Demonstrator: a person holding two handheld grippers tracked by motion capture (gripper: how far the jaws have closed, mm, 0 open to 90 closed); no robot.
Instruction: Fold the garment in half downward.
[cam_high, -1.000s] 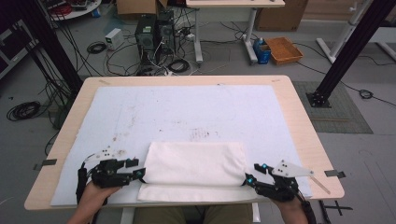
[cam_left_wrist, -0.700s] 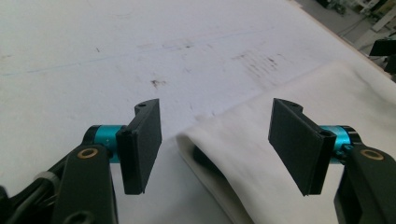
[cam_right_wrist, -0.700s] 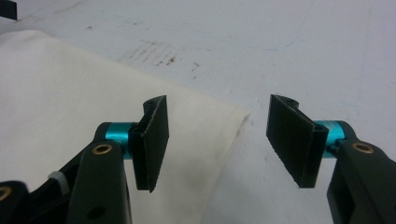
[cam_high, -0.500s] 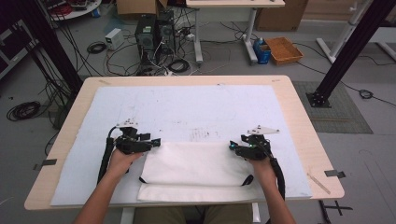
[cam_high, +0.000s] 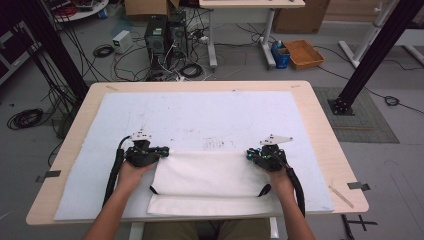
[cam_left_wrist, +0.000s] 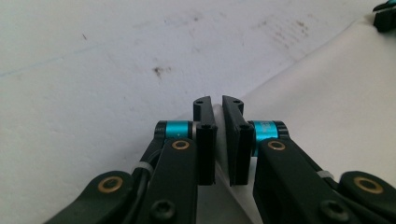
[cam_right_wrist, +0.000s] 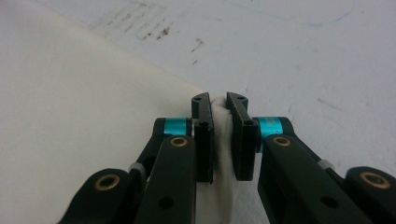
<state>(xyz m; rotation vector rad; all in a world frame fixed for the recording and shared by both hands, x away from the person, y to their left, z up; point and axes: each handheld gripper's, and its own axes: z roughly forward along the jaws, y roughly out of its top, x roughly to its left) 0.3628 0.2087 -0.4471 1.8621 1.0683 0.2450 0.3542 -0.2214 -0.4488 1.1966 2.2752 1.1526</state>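
From the high view, a folded white cloth lies at the near edge of the table, on a pale sheet. The left tool sits at the cloth's far left corner and the right tool at its far right corner. On the floor behind, an orange tray sits open; can't make out what's in it.

Left gripper view: the left tool has just been closing, and its jaws pinch the cloth's edge. The near part of the cloth is hidden behind the tool.

Right gripper view: the right tool has also just closed, with bunched cloth squeezed between its jaws.
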